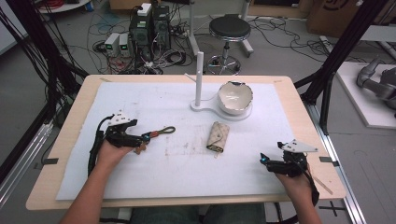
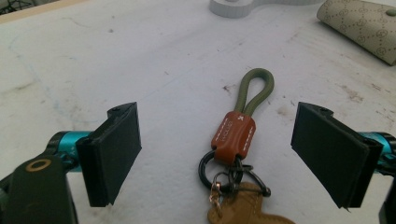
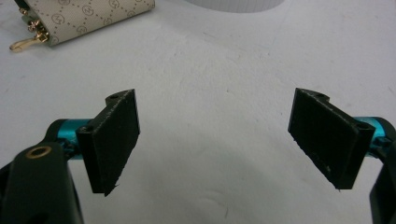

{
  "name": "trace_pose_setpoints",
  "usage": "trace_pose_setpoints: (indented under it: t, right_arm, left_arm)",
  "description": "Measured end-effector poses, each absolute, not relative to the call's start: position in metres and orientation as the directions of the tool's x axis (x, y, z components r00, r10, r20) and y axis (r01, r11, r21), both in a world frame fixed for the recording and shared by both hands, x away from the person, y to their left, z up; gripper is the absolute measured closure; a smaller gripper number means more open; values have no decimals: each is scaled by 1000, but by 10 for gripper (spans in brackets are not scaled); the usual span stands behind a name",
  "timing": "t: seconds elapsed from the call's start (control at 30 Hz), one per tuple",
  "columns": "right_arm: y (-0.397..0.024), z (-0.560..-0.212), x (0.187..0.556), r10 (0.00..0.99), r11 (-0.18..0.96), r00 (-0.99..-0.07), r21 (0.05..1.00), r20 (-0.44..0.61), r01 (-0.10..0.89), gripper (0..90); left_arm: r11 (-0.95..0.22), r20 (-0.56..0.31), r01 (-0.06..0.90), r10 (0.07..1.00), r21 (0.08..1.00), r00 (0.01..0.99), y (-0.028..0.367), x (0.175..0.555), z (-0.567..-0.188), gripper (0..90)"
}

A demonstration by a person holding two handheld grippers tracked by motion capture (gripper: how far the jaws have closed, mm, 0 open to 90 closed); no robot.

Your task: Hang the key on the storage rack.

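Note:
A keychain (image 2: 235,140) with an olive cord loop, a brown leather sleeve and a tan tag lies flat on the white mat (image 1: 177,163). My left gripper (image 2: 219,158) stands open around it, jaws well apart on either side, touching nothing. In the high view the keychain (image 1: 159,132) lies just right of the left gripper (image 1: 140,138). A beige patterned key pouch (image 1: 218,136) lies mid-table, and its corner shows in the right gripper view as the pouch (image 3: 84,16). My right gripper (image 3: 215,140) is open over bare mat, near the front right edge (image 1: 265,159).
A white stand with an upright post (image 1: 199,79) and a white bowl (image 1: 235,97) on its base sit at the back of the mat. The wooden table edge (image 1: 303,112) rings the mat. A stool and cables stand on the floor beyond.

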State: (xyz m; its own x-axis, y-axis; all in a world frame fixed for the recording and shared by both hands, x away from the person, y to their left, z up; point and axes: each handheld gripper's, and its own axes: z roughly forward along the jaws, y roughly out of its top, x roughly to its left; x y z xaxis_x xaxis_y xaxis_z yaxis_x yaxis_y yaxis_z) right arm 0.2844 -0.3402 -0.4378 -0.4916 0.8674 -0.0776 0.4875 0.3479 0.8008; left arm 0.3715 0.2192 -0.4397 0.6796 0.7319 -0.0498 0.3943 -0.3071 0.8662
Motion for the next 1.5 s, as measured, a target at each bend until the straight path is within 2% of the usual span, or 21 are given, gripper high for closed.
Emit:
trace_pose_setpoints:
  t: [0.2,0.37,0.43,0.6,0.7,0.83,0.9,1.2,1.23,1.5]
  right_arm:
    - [-351,-438,273,880,334,-469,801,-76,496,168]
    - [-357,-439,267,887,324,-457,803,-72,501,168]
    - [-359,-439,264,890,320,-450,803,-72,503,168]
    - [-361,-439,263,891,317,-448,804,-71,503,168]
    - [-361,-439,263,891,317,-448,803,-70,505,168]
    - [-359,-438,264,890,319,-451,803,-71,504,168]
    - [-358,-438,264,888,324,-454,804,-75,500,168]
    - [-358,-438,264,888,322,-453,804,-74,500,168]
    - [-358,-438,265,888,320,-453,805,-72,499,168]
    - [-356,-439,266,886,323,-458,802,-70,502,168]
  left_arm:
    - [-380,-24,404,702,832,712,201,383,-445,161]
    - [-447,8,410,683,795,730,190,389,-448,220]
    - [-473,20,416,678,776,735,188,390,-449,307]
    - [-494,2,429,658,756,753,187,391,-453,441]
    - [-495,-6,427,648,757,762,187,390,-452,487]
    - [-513,-6,412,621,753,784,186,388,-451,638]
    - [-517,-2,408,618,752,786,186,388,-450,674]
    - [-512,30,385,629,768,777,185,385,-444,699]
    - [-477,19,368,630,798,776,186,383,-438,699]
    - [-411,-5,324,613,852,790,173,376,-410,699]
